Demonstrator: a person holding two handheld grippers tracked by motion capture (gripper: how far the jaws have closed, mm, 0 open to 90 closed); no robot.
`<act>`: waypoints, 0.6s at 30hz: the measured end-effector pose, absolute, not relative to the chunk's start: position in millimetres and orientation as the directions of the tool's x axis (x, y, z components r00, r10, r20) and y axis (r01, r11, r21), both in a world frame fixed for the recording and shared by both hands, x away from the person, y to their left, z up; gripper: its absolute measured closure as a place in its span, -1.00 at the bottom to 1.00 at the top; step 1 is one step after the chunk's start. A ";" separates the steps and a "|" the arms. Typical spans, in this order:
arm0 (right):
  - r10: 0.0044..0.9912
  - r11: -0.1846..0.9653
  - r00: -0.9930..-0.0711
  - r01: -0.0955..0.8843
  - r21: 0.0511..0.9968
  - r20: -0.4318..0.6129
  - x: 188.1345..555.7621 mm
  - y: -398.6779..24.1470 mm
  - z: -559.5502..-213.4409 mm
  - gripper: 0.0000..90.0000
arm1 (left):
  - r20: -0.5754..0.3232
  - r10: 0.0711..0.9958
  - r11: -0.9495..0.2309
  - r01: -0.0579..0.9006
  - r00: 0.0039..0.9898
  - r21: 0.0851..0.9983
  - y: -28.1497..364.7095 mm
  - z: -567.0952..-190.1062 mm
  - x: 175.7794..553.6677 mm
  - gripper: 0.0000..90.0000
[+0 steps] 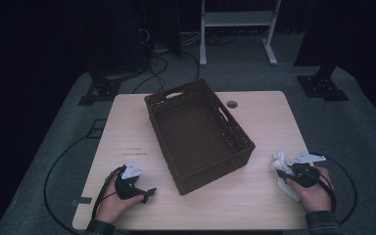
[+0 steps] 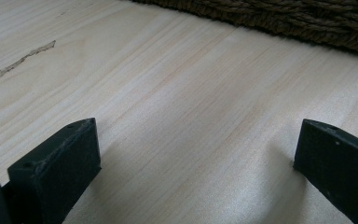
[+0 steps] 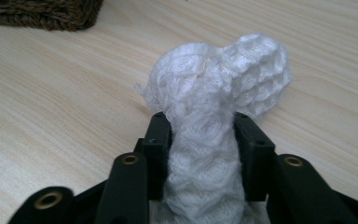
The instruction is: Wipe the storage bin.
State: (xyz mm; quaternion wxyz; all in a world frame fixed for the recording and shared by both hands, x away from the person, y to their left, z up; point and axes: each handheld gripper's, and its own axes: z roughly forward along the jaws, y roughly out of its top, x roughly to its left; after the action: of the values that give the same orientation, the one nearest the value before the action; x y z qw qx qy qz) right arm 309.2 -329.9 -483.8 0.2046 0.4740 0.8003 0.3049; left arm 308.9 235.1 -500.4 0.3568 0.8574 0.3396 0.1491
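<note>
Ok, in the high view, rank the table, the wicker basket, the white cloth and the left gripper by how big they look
1. Table, largest.
2. Wicker basket.
3. White cloth and left gripper: they look alike in size, and the right gripper covers part of the cloth, so I won't rank them.

High view overlooks table [image 1: 127,122]; gripper views skim it, sharing basket [image 1: 196,132].

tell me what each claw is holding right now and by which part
The right claw grips the white knitted cloth around a bunched, narrow part, the bulkier end sticking out past the tips. The left claw stands wide open over the table, holding nothing.
</note>
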 end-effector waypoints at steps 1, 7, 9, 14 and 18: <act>0.884 0.363 -0.466 0.634 0.683 -0.037 309.2 -330.0 -484.0 0.29 | 0.014 0.688 -0.516 0.476 0.725 0.712 235.2 -500.4 308.9 -1.00; 0.887 0.353 -0.460 0.633 0.689 -0.033 306.4 -328.9 -479.0 0.01 | 0.013 0.688 -0.515 0.476 0.725 0.713 235.2 -500.4 308.9 -1.00; 0.892 0.344 -0.452 0.629 0.697 -0.032 304.6 -328.5 -475.4 -0.05 | 0.012 0.688 -0.515 0.476 0.725 0.713 235.2 -500.4 308.9 -1.00; 0.893 0.327 -0.448 0.594 0.735 -0.035 300.0 -330.4 -463.1 -0.11 | 0.013 0.688 -0.516 0.476 0.726 0.712 235.2 -500.4 309.0 -1.00; 0.893 0.315 -0.448 0.556 0.769 -0.042 295.7 -329.0 -450.2 -0.08 | 0.012 0.688 -0.515 0.476 0.725 0.713 235.2 -500.4 308.9 -1.00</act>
State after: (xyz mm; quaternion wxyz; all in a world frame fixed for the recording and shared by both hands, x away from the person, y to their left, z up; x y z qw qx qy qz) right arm 295.7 -329.0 -450.2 0.2394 0.4677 0.7748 0.3516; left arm 308.9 235.2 -500.4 0.3569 0.8574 0.3396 0.1486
